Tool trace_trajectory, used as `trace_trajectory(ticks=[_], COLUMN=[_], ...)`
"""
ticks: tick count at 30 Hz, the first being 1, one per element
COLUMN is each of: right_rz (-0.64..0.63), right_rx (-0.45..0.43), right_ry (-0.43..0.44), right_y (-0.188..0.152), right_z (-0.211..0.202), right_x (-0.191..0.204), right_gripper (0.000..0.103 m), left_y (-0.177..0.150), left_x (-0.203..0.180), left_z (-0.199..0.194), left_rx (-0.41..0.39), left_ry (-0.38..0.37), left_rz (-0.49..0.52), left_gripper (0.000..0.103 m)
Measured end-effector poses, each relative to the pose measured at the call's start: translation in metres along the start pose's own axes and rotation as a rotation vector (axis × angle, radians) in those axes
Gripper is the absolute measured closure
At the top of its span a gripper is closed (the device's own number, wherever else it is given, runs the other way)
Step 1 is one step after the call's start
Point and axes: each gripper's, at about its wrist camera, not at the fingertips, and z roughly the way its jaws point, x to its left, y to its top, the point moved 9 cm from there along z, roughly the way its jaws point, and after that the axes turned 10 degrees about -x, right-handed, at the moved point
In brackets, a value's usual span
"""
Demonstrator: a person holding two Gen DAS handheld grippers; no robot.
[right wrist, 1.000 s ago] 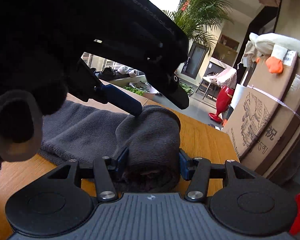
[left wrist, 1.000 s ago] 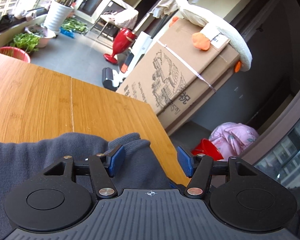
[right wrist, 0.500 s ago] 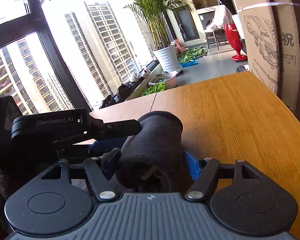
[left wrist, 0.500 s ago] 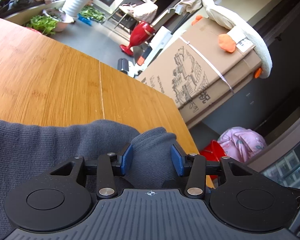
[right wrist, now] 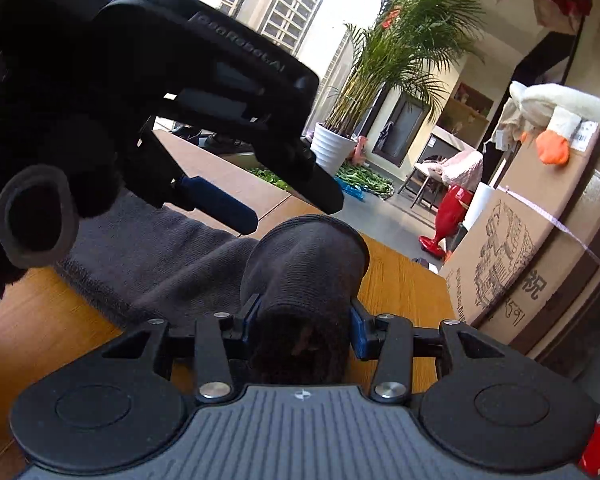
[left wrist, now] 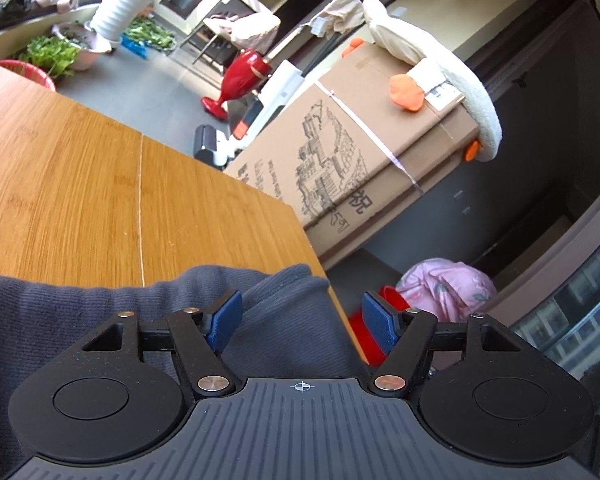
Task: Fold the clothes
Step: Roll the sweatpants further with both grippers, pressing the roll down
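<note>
Sunlit tiled floor, potted greenery and a wooden table [left wrist: 80, 184] are seen from the left wrist. A cardboard box [left wrist: 364, 152] printed with a line drawing of buildings and some characters too skewed to be read stands beyond the table edge, with a white plush toy [left wrist: 432, 64] laid on top. A grey knitted garment [left wrist: 100, 312] is spread at the near corner of the table. The left gripper [left wrist: 302, 318] is held over its bunched end with the jaws opening; the blue pads stand apart and do not press the cloth, though half a second ago they were closed on it.

From the right wrist, tower blocks, a palm in a white pot [right wrist: 336, 148] and the same box [right wrist: 540, 268] are seen. The left gripper [right wrist: 236, 216] hangs above the cloth, with "GenRobot.AI" partly readable on its dark body. The right gripper [right wrist: 304, 320] is pinched on a rolled end of the garment [right wrist: 304, 264], and its jaws are closing further. Half a second ago this view was turned toward the window; now it faces the room.
</note>
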Motion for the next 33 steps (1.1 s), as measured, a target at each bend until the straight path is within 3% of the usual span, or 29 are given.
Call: trace_trajectory(ticks=[4, 6, 9, 12, 15, 17, 19, 22, 25, 28, 33], right_rz=[-0.191, -0.214, -0.013, 0.333, 0.612, 0.717, 0.792, 0.853, 0.713, 0.646, 0.866], right_rx=[-0.036, -0.047, -0.033, -0.022, -0.012, 0.013, 0.053, 0.103, 0.085, 0.036, 0.040], right_ry=[-0.007, -0.002, 0.100, 0.225, 0.237, 0.223, 0.255, 0.307, 0.249, 0.223, 0.263], right_y=[0.006, 0.008, 0.012, 0.019, 0.015, 0.005, -0.005, -0.020, -0.011, 0.003, -0.006], right_z=[0.003, 0.004, -0.003, -0.012, -0.004, 0.008, 0.019, 0.042, 0.043, 0.036, 0.050], right_x=[0.028, 0.034, 0.021, -0.007, -0.034, -0.038, -0.032, -0.029, -0.018, -0.012, -0.031], right_gripper=[0.058, 0.054, 0.046, 0.041, 0.041, 0.038, 0.031, 0.032, 0.032, 0.030, 0.028], left_y=[-0.004, -0.008, -0.016, -0.017, -0.014, -0.012, -0.010, -0.003, 0.004, 0.004, -0.004], left_x=[-0.007, 0.003, 0.028, 0.040, 0.045, 0.047, 0.050, 0.046, 0.036, 0.040, 0.061], left_z=[0.003, 0.007, 0.010, 0.006, 0.002, 0.000, -0.006, -0.018, -0.027, -0.025, -0.018], left_rx=[0.019, 0.039, 0.066, 0.060, 0.052, 0.048, 0.039, 0.015, -0.002, 0.011, 0.035], left_ry=[0.067, 0.123, 0.154, 0.147, 0.153, 0.155, 0.158, 0.148, 0.134, 0.180, 0.171], left_rz=[0.107, 0.148, 0.114, 0.073, 0.060, 0.046, 0.031, 0.038, 0.066, 0.111, 0.024], left_gripper=[0.025, 0.034, 0.029, 0.026, 0.026, 0.026, 0.028, 0.031, 0.035, 0.039, 0.031])
